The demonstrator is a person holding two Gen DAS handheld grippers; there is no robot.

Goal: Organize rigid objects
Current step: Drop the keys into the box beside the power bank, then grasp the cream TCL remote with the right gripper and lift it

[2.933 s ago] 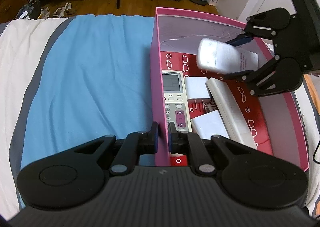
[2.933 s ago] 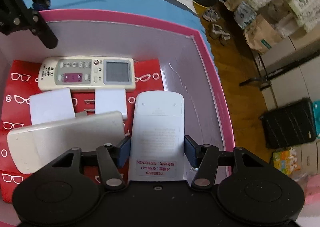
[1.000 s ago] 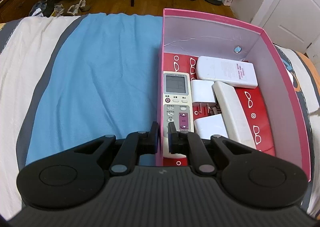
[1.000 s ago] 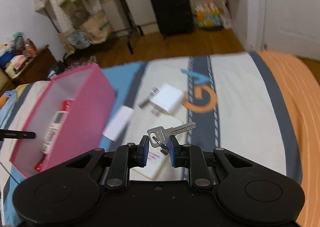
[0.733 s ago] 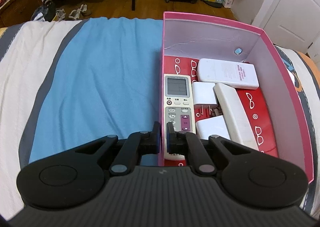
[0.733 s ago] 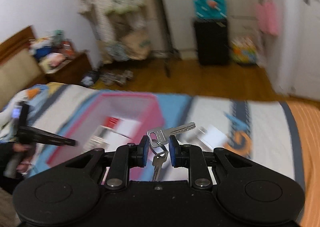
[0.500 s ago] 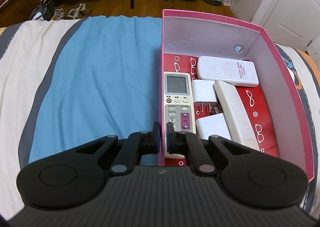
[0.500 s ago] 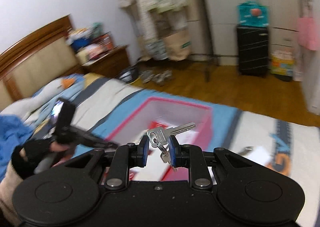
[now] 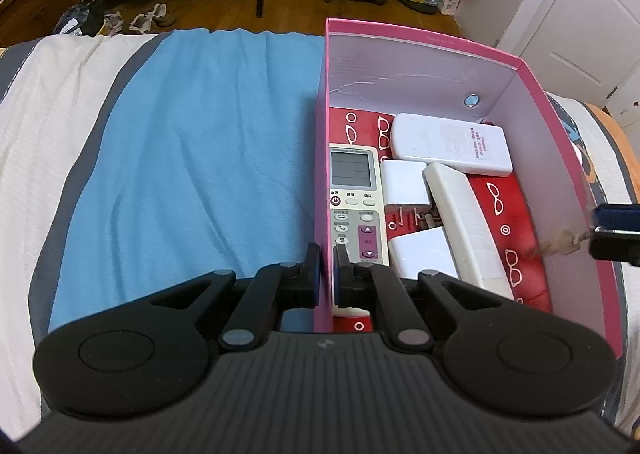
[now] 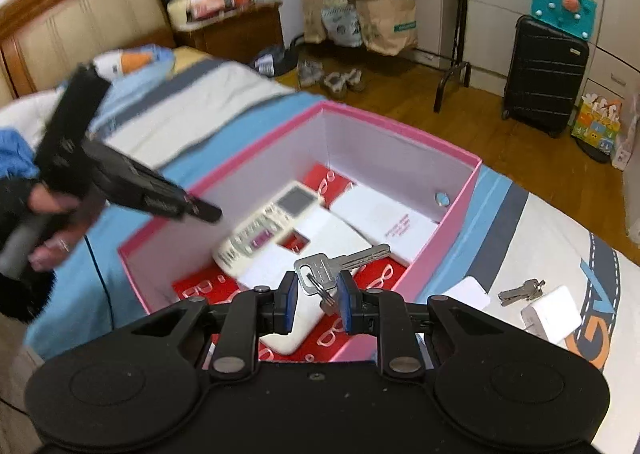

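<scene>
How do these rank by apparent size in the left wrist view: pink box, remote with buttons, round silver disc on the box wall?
1. pink box
2. remote with buttons
3. round silver disc

All lie at similar depth, so the order looks reliable.

Right gripper [image 10: 317, 304] above near corner of pink box [image 10: 452, 222], pads clamped on key ring; silver key [image 10: 340, 262] juts up-right. Box holds remote control [image 10: 268, 228], white adapters, white remote back-up [image 10: 384, 228]. Left gripper [image 10: 176, 206], blurred, in person's hand [image 10: 48, 210], pinches far left wall. On bedspread right of box: second key bunch [image 10: 520, 291], white charger [image 10: 551, 313], white card [image 10: 466, 294].
</scene>
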